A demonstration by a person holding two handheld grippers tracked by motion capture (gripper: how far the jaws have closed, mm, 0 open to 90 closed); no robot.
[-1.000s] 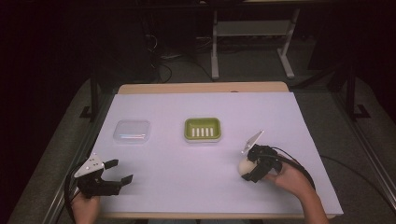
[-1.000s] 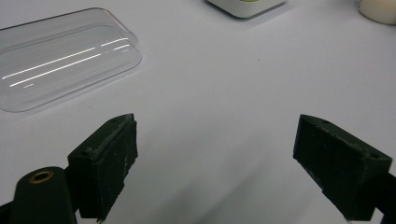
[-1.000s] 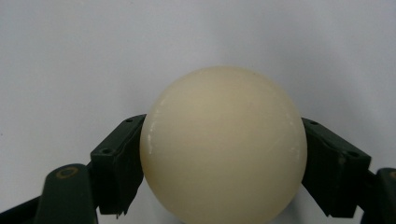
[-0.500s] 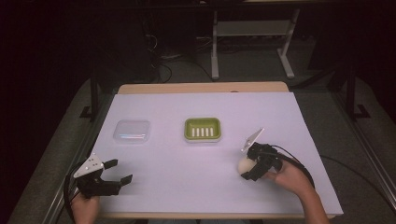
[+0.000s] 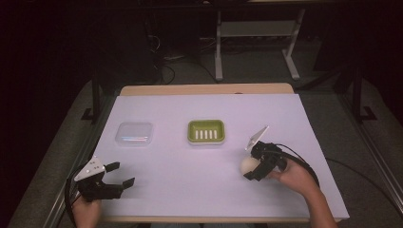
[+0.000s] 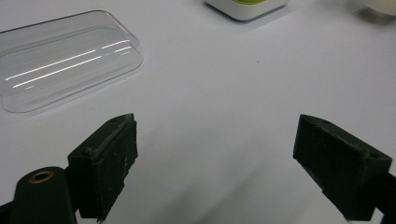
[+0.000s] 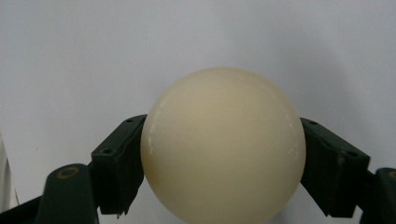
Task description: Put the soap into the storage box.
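right gripper (image 5: 254, 169) clamped on cream ball (image 7: 223, 144), lower right of high view | left gripper (image 5: 119, 174) wide open, empty, lower left | ball likely smooth, rigid, slippery: grip across widest middle | green dish (image 5: 205, 131) centre

Surface I work over: white-covered rectangular table (image 5: 190, 190) | on it: clear plastic lid (image 5: 135, 133), green slotted soap dish (image 5: 206, 131)

On the table (image 5: 199, 194), the lid (image 5: 135, 133) lies left of the dish (image 5: 205, 131), the ball (image 5: 248, 165) to its right.
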